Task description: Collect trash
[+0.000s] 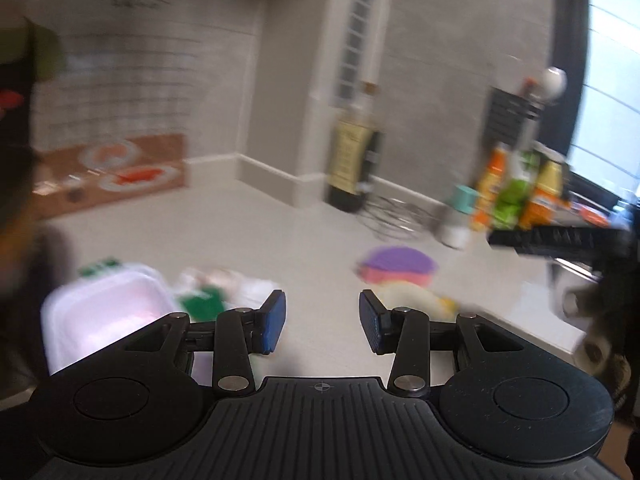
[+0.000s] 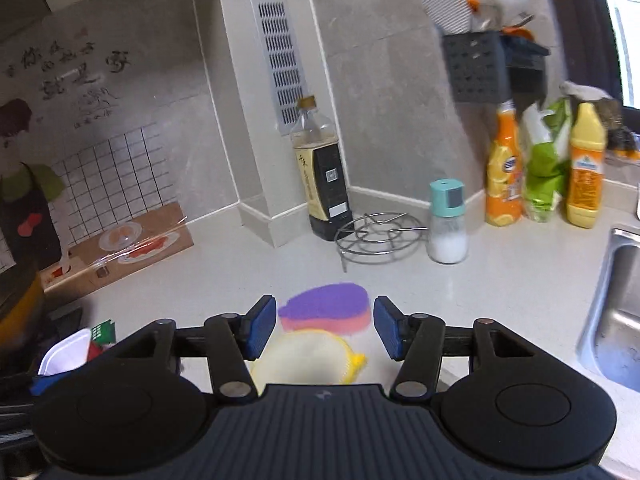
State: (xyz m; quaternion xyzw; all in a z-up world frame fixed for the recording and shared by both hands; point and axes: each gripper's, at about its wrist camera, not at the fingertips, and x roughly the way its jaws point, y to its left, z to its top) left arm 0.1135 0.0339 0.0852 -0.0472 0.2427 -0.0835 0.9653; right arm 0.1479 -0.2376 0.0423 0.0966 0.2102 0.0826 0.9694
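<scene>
left wrist: left gripper (image 1: 322, 322) is hovering with jaws parted and empty above the counter (image 1: 312, 240), facing the white tub (image 1: 106, 312) and crumpled wrapper (image 1: 216, 294), likely the trash | right wrist: right gripper (image 2: 324, 328) is gaping empty over the sponges (image 2: 326, 312); the tub (image 2: 66, 354) is sitting far left

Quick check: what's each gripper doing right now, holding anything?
Left gripper: open, nothing between its pads.
Right gripper: open, holding nothing; the purple sponge lies on the counter beyond it.
</scene>
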